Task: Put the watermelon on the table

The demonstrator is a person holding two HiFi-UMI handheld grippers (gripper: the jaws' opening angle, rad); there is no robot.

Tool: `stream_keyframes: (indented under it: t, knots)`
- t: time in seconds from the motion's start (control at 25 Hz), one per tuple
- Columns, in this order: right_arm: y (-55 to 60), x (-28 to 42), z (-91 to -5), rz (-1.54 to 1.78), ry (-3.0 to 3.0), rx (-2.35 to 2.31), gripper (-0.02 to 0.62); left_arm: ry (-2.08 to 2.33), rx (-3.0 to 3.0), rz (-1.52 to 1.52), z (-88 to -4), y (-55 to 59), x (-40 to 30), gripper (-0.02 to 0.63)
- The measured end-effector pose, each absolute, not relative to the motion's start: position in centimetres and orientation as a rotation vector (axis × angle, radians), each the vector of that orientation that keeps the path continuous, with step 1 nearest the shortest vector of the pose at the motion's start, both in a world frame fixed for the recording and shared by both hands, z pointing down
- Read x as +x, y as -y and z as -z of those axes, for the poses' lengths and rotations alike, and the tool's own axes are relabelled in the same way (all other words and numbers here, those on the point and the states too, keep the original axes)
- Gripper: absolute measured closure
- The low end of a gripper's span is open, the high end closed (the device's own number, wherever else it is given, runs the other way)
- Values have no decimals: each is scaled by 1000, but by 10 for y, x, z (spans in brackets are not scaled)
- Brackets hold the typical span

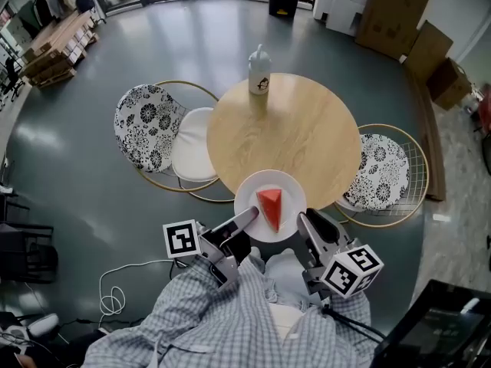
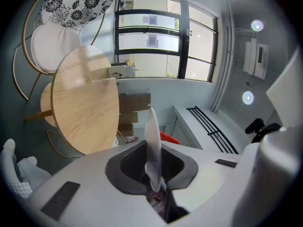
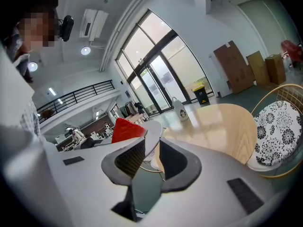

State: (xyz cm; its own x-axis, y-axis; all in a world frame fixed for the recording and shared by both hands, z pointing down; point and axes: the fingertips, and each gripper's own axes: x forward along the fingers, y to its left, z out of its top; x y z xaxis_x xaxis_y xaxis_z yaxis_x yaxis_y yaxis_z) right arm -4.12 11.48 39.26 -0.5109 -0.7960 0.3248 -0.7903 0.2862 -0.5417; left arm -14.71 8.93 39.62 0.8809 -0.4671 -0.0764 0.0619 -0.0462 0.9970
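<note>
A red watermelon wedge (image 1: 270, 206) lies on a white plate (image 1: 249, 192) over the near edge of the round wooden table (image 1: 291, 129). I cannot tell whether the plate touches the tabletop. My left gripper (image 1: 252, 218) is shut on the plate's left rim, and the left gripper view shows that rim (image 2: 152, 141) edge-on between the jaws with the wedge (image 2: 169, 137) behind it. My right gripper (image 1: 304, 221) is at the plate's right rim. In the right gripper view the rim (image 3: 152, 135) sits between the jaws and the wedge (image 3: 127, 129) is to the left.
A white bottle (image 1: 259, 70) stands at the table's far side. Chairs with black-and-white patterned cushions flank the table, one left (image 1: 146, 125) and one right (image 1: 381, 171). A white cable (image 1: 115, 294) lies on the floor at the near left. Cardboard boxes (image 1: 391, 10) lean at the back right.
</note>
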Motion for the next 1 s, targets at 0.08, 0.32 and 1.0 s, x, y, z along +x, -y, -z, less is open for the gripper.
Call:
stream_keyframes:
  t: [0.08,0.32,1.0]
  knots:
    - [-114,-42,-393,1065,-2464,-1574,508,321,1575,432,-396,-88,-150,569]
    - [-113,-45,-392,1129,-2381,-1525,508,297,1600,433,-392,-87,-153,569]
    - [-65,-22,-393,1120,-2434,-1369,509,358,1546,502,-399,-50,-131,569]
